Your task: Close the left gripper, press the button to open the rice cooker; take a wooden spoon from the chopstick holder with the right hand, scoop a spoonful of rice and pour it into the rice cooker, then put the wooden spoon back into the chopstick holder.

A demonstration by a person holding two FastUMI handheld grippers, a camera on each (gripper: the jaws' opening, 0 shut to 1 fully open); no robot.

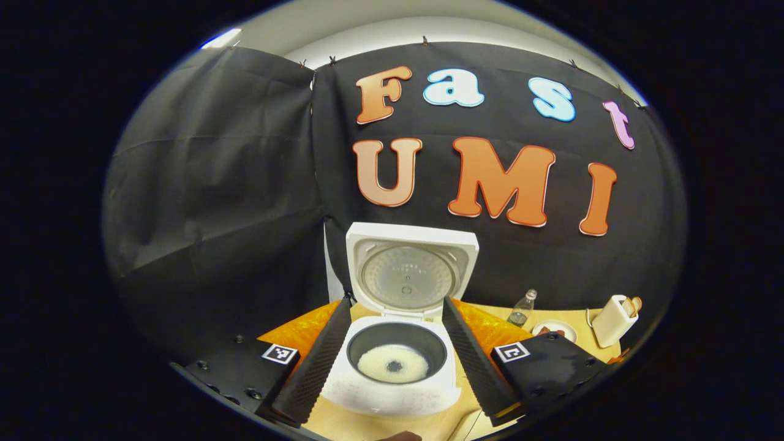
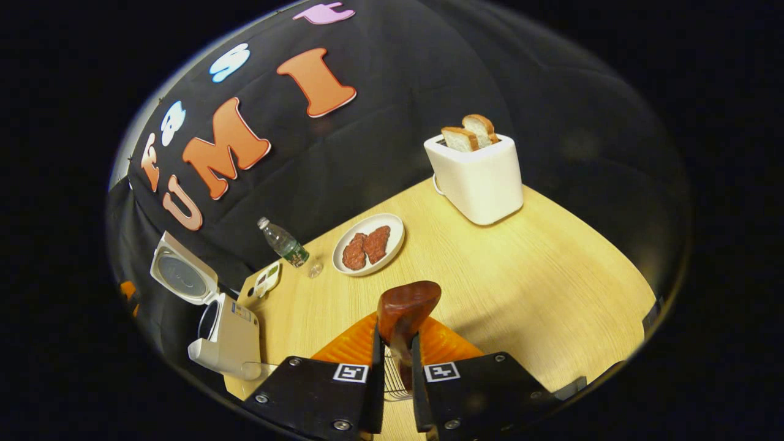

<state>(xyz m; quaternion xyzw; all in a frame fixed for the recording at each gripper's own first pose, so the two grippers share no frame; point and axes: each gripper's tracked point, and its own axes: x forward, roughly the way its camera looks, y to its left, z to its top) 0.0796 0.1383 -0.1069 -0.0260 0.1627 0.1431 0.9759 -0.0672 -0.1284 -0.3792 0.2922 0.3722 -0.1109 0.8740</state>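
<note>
The right hand-held gripper [image 2: 396,361] is clamped on the spoon [image 2: 405,312], above what may be the holder. The left hand-held gripper [image 1: 395,361] is wide apart, holding nothing; beyond it the cooker [image 1: 398,349] stands open with rice [image 1: 392,364] inside. Likely only returning the spoon remains.

Matte black left claw [image 1: 392,358]: two long ribbed fingers [image 1: 315,361], square black-and-white tag on each flat body block, dark round screws. Right claw [image 2: 397,373] likewise black, tagged, silver screws beneath.
</note>
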